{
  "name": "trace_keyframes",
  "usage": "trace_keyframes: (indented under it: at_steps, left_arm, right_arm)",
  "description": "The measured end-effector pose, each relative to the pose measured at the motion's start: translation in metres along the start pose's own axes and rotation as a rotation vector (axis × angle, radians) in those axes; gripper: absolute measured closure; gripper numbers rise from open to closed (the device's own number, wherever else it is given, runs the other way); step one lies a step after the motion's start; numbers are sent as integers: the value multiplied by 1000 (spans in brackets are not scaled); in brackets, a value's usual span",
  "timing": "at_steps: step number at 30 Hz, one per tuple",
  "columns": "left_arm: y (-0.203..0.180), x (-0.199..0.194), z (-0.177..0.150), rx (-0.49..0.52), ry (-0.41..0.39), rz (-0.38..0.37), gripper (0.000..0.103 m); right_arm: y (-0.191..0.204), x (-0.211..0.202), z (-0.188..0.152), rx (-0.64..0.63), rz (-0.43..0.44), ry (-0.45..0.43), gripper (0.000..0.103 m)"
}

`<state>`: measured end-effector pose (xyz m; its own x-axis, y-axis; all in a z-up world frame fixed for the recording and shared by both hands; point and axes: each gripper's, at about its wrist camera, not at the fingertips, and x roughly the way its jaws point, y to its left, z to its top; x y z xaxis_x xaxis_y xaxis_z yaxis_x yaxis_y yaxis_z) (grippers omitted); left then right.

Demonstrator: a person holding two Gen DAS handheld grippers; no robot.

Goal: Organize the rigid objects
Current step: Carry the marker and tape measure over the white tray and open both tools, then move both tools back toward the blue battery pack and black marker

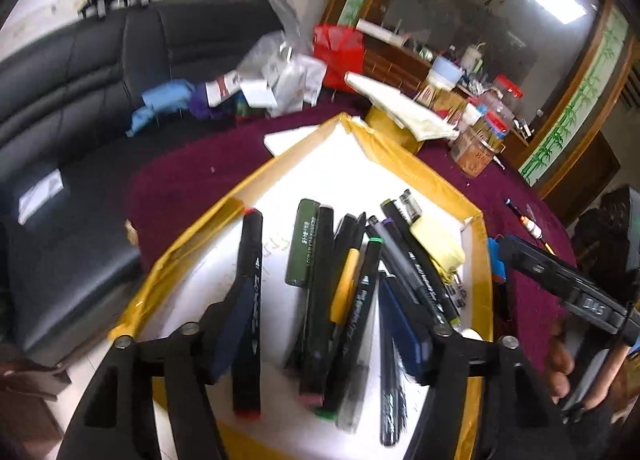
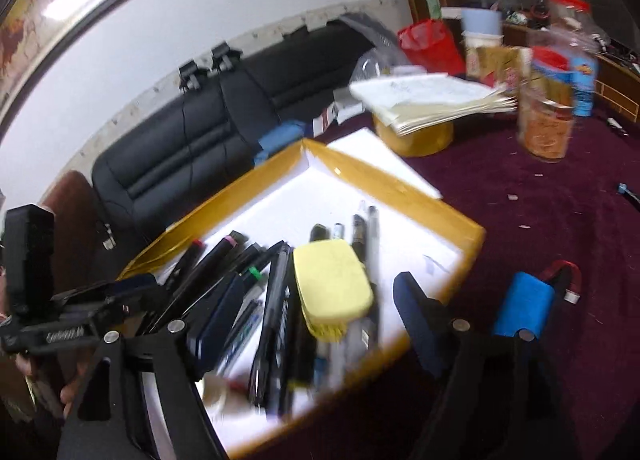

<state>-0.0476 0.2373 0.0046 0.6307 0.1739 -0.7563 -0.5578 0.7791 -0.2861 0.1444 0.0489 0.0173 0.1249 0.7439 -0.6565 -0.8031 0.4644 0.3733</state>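
Both tongs spread, holding nothing: left tongs (image 1: 320,324) over marker pile (image 1: 344,300) in tray (image 1: 478,260); right tongs (image 2: 316,320) near yellow eraser (image 2: 332,284). Step judged: between picks; next needs one target singled out.

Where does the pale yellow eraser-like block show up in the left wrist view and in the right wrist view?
Left wrist view: the yellow block lies right of centre, on the pens near the tray's right rim.
Right wrist view: the yellow block lies at centre, on top of the pens.
Shared landmark: the far corner of the yellow-rimmed tray; the red bag sits beyond it in both.
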Motion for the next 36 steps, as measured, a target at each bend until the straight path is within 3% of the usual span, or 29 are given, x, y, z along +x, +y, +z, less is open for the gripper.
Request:
trace_keyframes:
  at_steps: [1, 3, 7, 10, 13, 19, 23, 27, 30, 36]
  left_arm:
    - [-6, -7, -3, 19, -24, 47, 22]
    - [-20, -19, -13, 61, -63, 109, 21]
    - [-57, -39, -32, 136, -50, 24, 11]
    - [-91, -50, -41, 203, -61, -32, 3]
    - [-123, -53, -47, 269, -59, -53, 1]
    - [-160, -41, -61, 332, 16, -56, 1]
    - [-173, -43, -69, 344, -6, -34, 1]
    - [-175, -43, -69, 321, -4, -40, 1]
    - [-173, -43, -72, 317, 0, -39, 1]
    - [-163, -45, -75, 297, 10, -54, 1]
  right_arm:
    - [-6, -10, -4, 4, -7, -1, 17]
    - [-27, -31, -19, 17, -50, 10, 16]
    - [-87, -62, -49, 110, -203, 64, 16]
    - [-129, -71, -69, 242, -255, 97, 16]
    - [-147, -69, -88, 292, -308, 142, 15]
    - [-133, -70, -98, 199, -300, 130, 11]
    - [-136, -69, -100, 158, -310, 160, 10]
    - [-130, -67, -106, 49, -277, 182, 2]
    - [-122, -60, -108, -24, -341, 200, 1]
    - [-121, -61, -110, -43, -338, 191, 0]
